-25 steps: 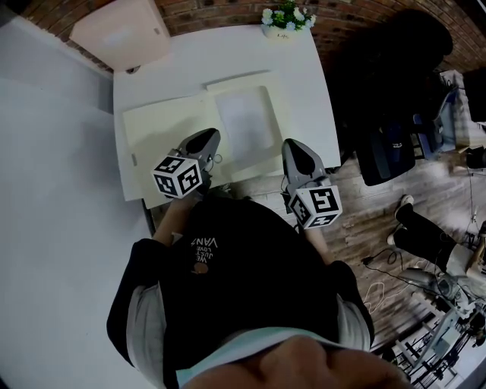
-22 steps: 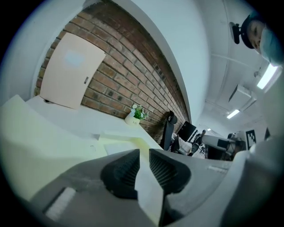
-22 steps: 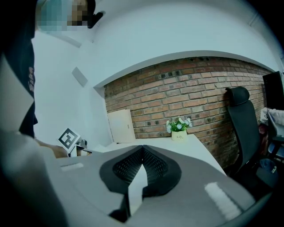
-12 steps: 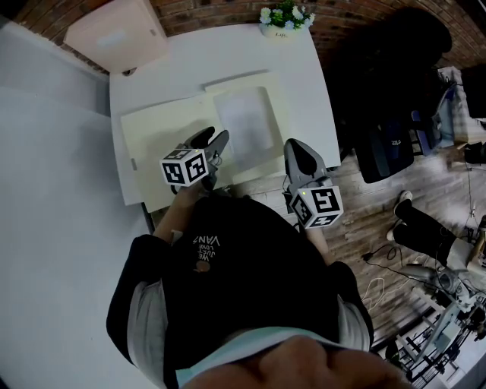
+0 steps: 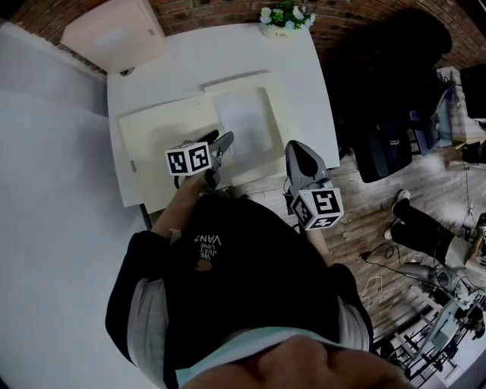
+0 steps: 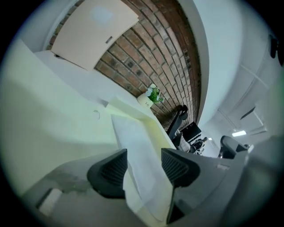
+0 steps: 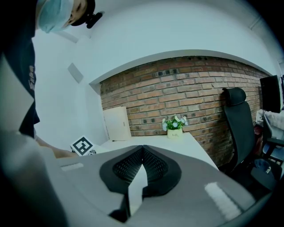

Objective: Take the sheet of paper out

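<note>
Table (image 5: 300, 72): 1 sheet (image 5: 244, 121), prob. 1 folder (image 5: 156, 148)

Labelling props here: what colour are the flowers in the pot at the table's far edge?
White flowers with green leaves; clearest in the right gripper view.

- A white desk (image 5: 305, 87) stands against a brick wall (image 7: 191, 95).
- A small pot of white flowers and green leaves (image 5: 283, 20) sits at the desk's far edge, just before the wall.
- A pale beige panel (image 5: 115, 34) leans on the wall at the desk's far left corner.
- A black office chair (image 7: 236, 128) stands beside the desk's right side.
- Wooden floor (image 5: 376, 201) lies to the right of the desk, with loose cables (image 5: 377, 279) on it.
- A seated person's leg and light-soled shoe (image 5: 410, 222) show well to the right of the desk.
</note>
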